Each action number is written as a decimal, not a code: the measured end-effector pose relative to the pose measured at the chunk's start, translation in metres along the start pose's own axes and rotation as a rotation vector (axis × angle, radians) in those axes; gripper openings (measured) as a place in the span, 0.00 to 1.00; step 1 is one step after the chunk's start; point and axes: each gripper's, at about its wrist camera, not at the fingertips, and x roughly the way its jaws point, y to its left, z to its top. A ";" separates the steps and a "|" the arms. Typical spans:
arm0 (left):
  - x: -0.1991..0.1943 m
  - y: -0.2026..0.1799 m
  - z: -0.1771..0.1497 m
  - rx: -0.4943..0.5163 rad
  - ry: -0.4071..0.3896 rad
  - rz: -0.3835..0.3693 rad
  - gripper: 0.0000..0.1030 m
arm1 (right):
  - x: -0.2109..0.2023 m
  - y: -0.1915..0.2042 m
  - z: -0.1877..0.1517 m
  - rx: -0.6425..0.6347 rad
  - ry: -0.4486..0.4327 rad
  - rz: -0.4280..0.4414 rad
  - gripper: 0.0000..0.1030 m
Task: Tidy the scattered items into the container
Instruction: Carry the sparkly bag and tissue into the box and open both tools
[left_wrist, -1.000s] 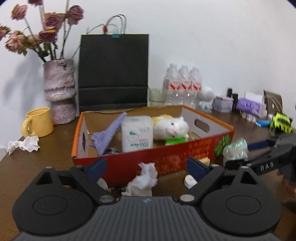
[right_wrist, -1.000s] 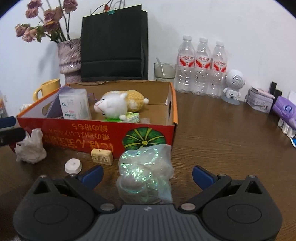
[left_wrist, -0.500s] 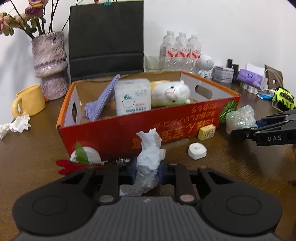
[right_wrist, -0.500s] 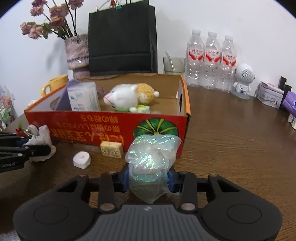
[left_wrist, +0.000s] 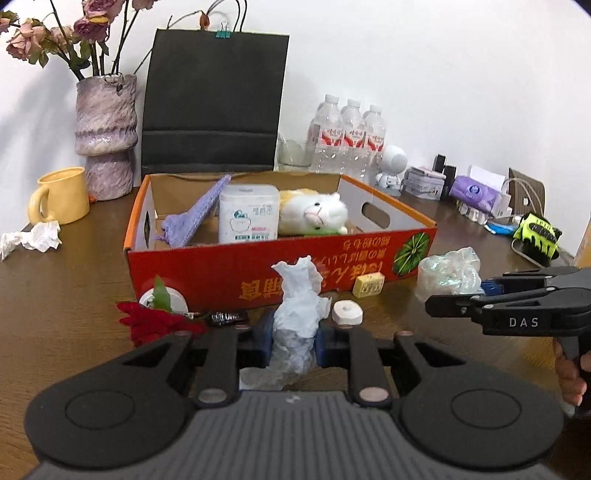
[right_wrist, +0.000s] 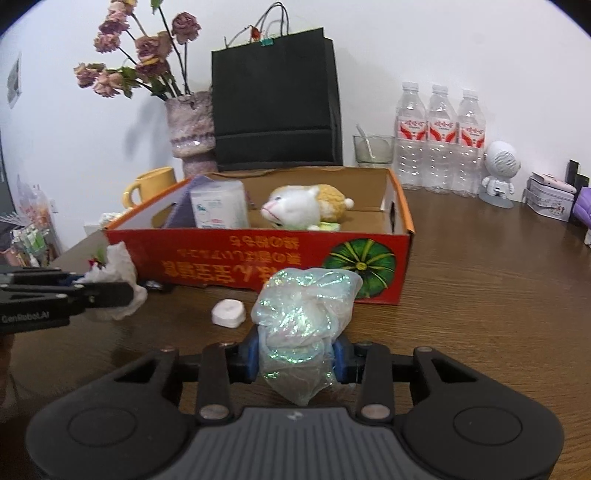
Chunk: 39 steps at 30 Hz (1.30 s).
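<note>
tissue (left_wrist: 300, 314), crumpled and white, sits clamped between the left gripper (left_wrist: 291, 341) jaws, just in front of the red box (left_wrist: 258, 273) near the table's (right_wrist: 498, 295) front edge. the right gripper (right_wrist: 295, 360) jaws are clamped on a shiny plastic bag (right_wrist: 304, 321) by the box's front right corner. both pickups look done; next comes lifting each over the box's front wall and letting go inside, beside the plush toy (left_wrist: 314, 218). a white cap (left_wrist: 347, 313) is left on the table.
</note>
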 end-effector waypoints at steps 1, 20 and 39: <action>-0.002 0.000 0.002 -0.002 -0.009 0.001 0.21 | -0.001 0.001 0.002 0.002 -0.005 0.005 0.35; 0.050 0.062 0.107 -0.164 -0.152 0.090 0.23 | 0.047 -0.024 0.114 0.017 -0.118 -0.063 0.36; 0.095 0.063 0.108 -0.111 -0.075 0.161 1.00 | 0.116 -0.035 0.130 0.004 -0.015 -0.068 1.00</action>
